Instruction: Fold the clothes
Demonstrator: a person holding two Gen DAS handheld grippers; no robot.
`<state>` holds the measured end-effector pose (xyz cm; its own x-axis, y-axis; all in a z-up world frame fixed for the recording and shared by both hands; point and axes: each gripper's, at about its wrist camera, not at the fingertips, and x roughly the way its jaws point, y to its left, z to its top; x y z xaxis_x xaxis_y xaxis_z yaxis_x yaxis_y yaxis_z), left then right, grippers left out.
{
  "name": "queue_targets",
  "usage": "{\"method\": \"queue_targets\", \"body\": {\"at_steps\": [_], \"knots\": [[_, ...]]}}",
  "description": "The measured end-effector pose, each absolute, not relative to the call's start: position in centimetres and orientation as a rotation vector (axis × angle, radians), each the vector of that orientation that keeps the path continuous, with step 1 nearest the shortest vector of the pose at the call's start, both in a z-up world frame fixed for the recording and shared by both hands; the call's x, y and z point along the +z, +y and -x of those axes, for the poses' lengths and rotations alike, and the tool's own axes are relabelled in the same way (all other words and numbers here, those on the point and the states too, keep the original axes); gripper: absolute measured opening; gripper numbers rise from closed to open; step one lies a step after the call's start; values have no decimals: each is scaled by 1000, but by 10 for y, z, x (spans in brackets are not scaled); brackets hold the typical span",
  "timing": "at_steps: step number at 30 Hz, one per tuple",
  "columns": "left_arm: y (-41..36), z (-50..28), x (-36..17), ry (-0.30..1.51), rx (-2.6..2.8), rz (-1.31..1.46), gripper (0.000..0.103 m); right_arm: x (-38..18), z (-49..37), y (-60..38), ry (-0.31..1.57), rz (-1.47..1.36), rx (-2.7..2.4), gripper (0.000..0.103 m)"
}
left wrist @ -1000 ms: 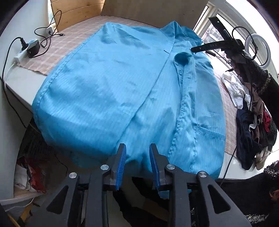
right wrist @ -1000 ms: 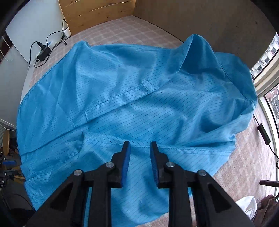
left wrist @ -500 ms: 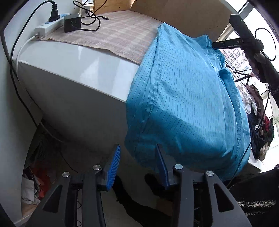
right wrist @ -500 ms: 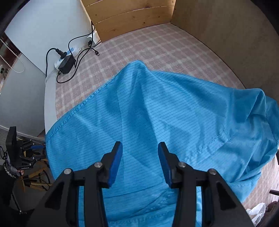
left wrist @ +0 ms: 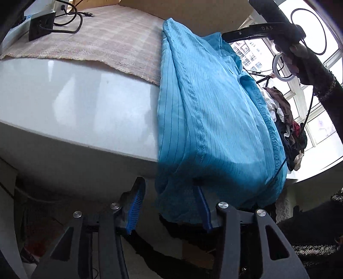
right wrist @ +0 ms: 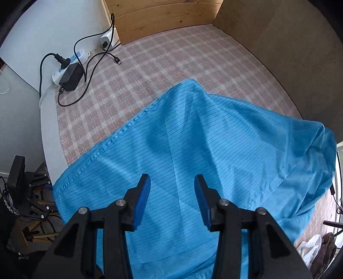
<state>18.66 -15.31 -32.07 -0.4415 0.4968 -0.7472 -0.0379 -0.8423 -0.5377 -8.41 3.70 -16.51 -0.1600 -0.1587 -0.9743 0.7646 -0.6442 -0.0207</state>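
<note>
Blue garment (right wrist: 203,150) lies narrowed lengthwise on table (left wrist: 75,103), hem overhanging. Left gripper (left wrist: 169,206) and right gripper (right wrist: 171,197): jaws wide, holding nothing. Crosswise folds remain.

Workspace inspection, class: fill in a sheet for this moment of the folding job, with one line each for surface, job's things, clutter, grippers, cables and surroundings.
Surface: white table partly covered by a pink checked mat.
Job's things: blue striped garment lies on the mat, its hem hanging over the table's front edge.
Clutter: pile of clothes beside the garment.
Grippers: left gripper open at the hanging hem; right gripper open above the garment.
Cables: power strip with a black adapter and looping leads on the mat's corner.
Surroundings: wooden panels behind; window at the side.
</note>
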Motion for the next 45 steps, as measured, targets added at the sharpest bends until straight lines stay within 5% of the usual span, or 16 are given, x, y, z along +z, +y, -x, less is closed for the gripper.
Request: {"method": "queue_targets", "body": {"at_steps": [5, 19, 22, 24, 27, 37, 43, 45], "knots": [[-151, -193, -318, -639, 2313, 1411, 4, -171, 108, 5, 569, -1501, -1932, 49], [-146, -205, -283, -533, 2364, 1325, 2, -237, 179, -66, 667, -1745, -1995, 49], [-143, -204, -275, -511, 2366, 1304, 1, -237, 179, -61, 649, -1728, -1957, 31], [-140, -206, -268, -491, 2372, 1294, 1, -232, 176, -58, 635, -1701, -1929, 10], [-129, -210, -254, -445, 2384, 1283, 1, -218, 172, -44, 578, -1651, -1920, 5], [-37, -220, -192, -232, 2367, 1268, 1, -146, 156, 75, 316, -1479, -1987, 5], [42, -217, -204, -234, 2288, 1344, 2, -155, 157, 162, 316, -1529, -2048, 5], [65, -220, -215, -265, 2264, 1386, 2, -165, 158, 184, 340, -1566, -2064, 12]]}}
